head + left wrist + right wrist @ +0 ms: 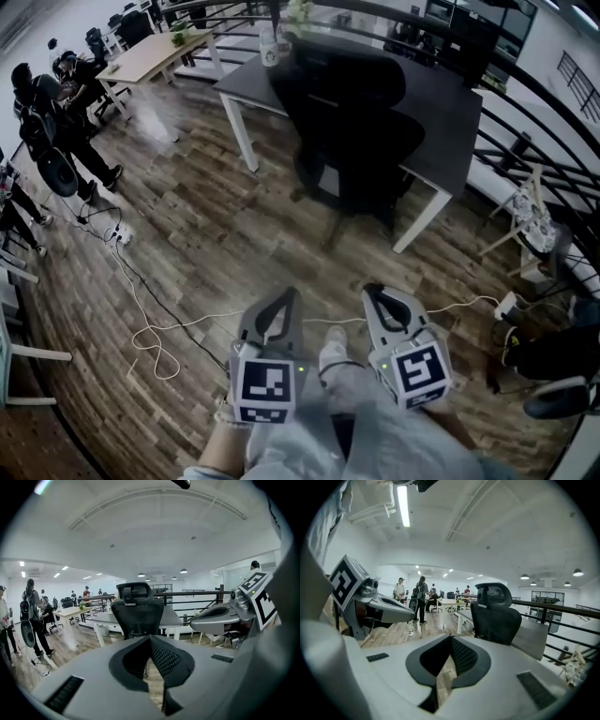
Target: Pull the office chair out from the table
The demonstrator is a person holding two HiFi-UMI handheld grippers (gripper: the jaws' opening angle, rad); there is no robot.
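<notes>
Two closed grippers (281,296) (375,291), one nearby office chair (361,122)

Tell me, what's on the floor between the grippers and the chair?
Just bare wood floor, seen in the head view. The chair stands apart from the left gripper and right gripper. A white cable crosses nearer the grippers.

A black office chair (361,122) stands in the upper centre of the frame, its seat tucked under a dark table (459,112) and its back facing the camera. At the bottom centre, the left gripper (283,296) and right gripper (376,292) sit side by side, well apart from the chair, both pointing toward it with jaws together and nothing between them. White cables (150,347) trail across the wooden floor (216,234). People (56,103) stand at the upper left near a light wooden table (155,52).
</notes>
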